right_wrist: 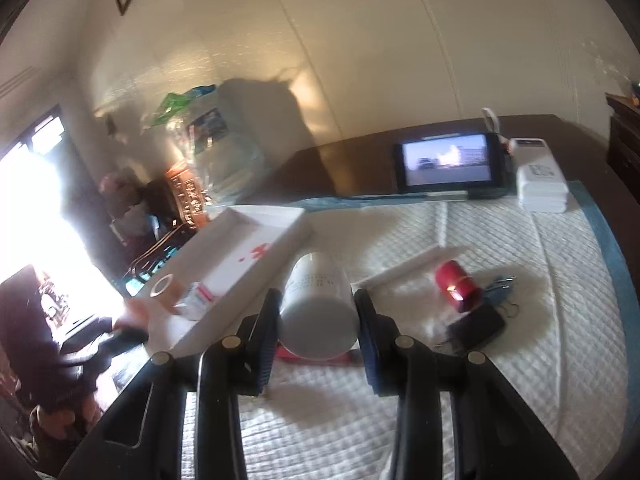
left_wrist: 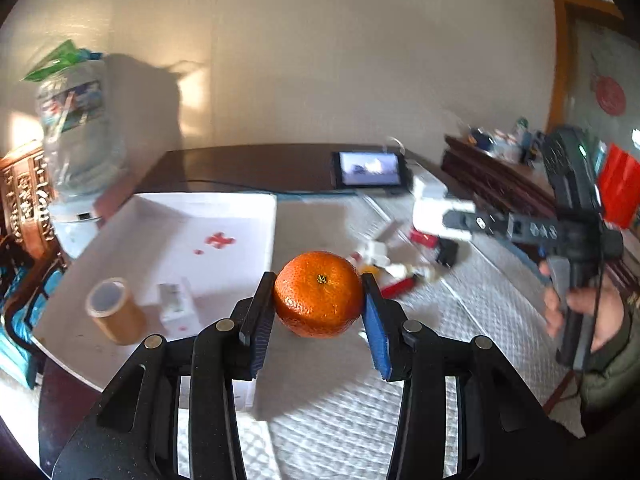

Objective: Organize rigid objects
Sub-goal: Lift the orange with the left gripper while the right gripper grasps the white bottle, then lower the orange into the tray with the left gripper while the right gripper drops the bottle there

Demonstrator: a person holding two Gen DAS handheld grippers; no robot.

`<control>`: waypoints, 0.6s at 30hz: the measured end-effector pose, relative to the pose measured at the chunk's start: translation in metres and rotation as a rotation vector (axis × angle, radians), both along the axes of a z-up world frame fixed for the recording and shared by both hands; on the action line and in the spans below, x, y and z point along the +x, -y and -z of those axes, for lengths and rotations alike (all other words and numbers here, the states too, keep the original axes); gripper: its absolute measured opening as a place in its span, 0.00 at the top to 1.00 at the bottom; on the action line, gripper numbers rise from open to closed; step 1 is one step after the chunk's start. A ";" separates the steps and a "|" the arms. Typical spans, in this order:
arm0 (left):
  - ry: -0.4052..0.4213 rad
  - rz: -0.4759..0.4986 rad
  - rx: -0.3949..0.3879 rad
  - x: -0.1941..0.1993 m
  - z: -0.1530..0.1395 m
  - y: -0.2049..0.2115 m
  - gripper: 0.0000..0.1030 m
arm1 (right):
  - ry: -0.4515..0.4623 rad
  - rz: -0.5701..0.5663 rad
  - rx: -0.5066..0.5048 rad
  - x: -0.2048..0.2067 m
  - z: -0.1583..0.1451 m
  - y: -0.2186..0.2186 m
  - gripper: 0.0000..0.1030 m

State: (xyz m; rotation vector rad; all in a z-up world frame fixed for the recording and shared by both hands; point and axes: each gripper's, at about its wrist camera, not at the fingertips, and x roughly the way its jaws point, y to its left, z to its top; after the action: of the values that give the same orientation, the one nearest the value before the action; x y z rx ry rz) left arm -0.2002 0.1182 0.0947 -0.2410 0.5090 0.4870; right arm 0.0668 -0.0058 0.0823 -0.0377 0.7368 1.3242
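My left gripper [left_wrist: 319, 294] is shut on an orange [left_wrist: 318, 294], held just right of the white tray [left_wrist: 256, 204]. The tray holds a roll of brown tape [left_wrist: 114, 310] and a small white box [left_wrist: 176, 306]. My right gripper [right_wrist: 316, 312] is shut on a white bottle [right_wrist: 318, 308], held lying on its side over the quilted mat [right_wrist: 520, 240]. In the left wrist view the right gripper [left_wrist: 436, 222] holds the white bottle [left_wrist: 432, 208] above a pile of small items [left_wrist: 400, 264]. The tray also shows in the right wrist view [right_wrist: 264, 212].
A red cylinder [right_wrist: 456, 284], a black object [right_wrist: 476, 326] and blue clips [right_wrist: 500, 286] lie on the mat. A phone [right_wrist: 448, 162] and a white power bank [right_wrist: 540, 184] stand at the back. A large water bottle [left_wrist: 76, 128] stands far left.
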 end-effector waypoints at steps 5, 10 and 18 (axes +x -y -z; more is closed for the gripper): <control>0.031 -0.046 -0.035 -0.015 -0.001 -0.012 0.60 | 0.003 -0.035 0.000 -0.012 0.001 -0.008 0.65; 0.036 -0.058 -0.036 -0.018 0.000 -0.014 0.60 | 0.006 -0.048 -0.003 -0.017 0.001 -0.010 0.65; 0.030 -0.069 -0.049 -0.020 0.006 -0.017 0.60 | -0.018 -0.086 -0.030 -0.028 0.011 -0.021 0.65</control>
State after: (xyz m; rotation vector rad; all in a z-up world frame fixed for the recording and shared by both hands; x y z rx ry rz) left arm -0.2205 0.1351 0.0887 -0.3134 0.4847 0.5374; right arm 0.0389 0.0148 0.0712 -0.0824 0.7770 1.3972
